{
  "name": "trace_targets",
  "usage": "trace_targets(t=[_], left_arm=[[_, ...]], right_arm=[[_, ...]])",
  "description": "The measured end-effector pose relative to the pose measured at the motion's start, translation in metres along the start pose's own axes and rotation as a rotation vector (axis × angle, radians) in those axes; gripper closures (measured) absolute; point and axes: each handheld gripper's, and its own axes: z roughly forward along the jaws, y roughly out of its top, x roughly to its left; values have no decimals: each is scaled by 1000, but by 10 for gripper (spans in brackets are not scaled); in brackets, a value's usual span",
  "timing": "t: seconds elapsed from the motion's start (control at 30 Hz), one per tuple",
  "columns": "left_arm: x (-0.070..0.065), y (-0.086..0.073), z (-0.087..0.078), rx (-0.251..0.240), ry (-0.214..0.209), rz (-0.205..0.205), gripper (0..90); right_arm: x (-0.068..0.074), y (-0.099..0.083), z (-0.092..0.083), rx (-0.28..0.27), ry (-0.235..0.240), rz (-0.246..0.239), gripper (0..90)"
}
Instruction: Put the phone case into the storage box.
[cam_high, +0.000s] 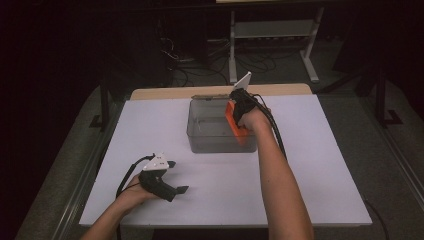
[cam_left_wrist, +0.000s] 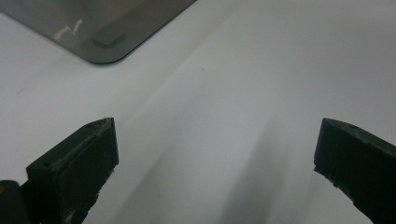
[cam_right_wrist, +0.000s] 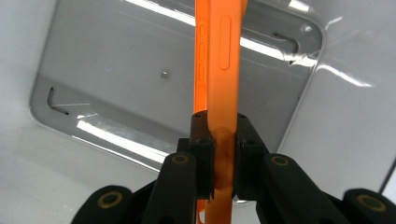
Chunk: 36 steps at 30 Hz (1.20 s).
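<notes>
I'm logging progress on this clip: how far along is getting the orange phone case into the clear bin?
Done: the right gripper has the orange phone case clamped by its edge and held over the clear bin. In hand: the case hangs above the bin's bare floor, not yet released. Left: lowering it in and opening the jaws. The left gripper rests open on the white table, holding nothing.

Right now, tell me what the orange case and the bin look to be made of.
Orange case: probably soft silicone or rubbery plastic, matte; moulded button bumps run along its edge, and it looks slightly pinched in the right gripper.
Bin: clear, smoky-grey hard plastic, glossy; the table shows through its walls and light streaks glint on its floor.
</notes>
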Motion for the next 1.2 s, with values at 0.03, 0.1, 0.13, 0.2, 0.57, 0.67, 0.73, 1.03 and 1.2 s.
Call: trace_targets(t=[0.03, 0.1, 0.13, 0.2, 0.57, 0.67, 0.73, 1.03, 1.2], left_arm=[[0, 0, 0, -1, 1, -2, 0], [0, 0, 0, -3, 1, -3, 0], [0, 0, 0, -3, 1, -3, 0], [0, 0, 0, -3, 1, -3, 0], [0, 0, 0, 1, 1, 1, 0], [0, 0, 0, 1, 1, 1, 0], [0, 0, 0, 2, 0, 2, 0], [0, 0, 0, 5, -4, 3, 0], [0, 0, 0, 6, -3, 2, 0]], right_arm=[[-1, 0, 0, 2, -1, 8, 797], [-2, -1, 0, 6, -5, 25, 797], [-3, -1, 0, 9, -2, 32, 797], [-5, -1, 0, 14, 1, 50, 798], [-14, -6, 5, 26, 5, 119, 800], [-16, -7, 5, 26, 0, 131, 800], [-17, -7, 5, 25, -5, 140, 800], [-18, -7, 5, 25, -20, 159, 799], [-19, -7, 6, 27, -32, 165, 799]])
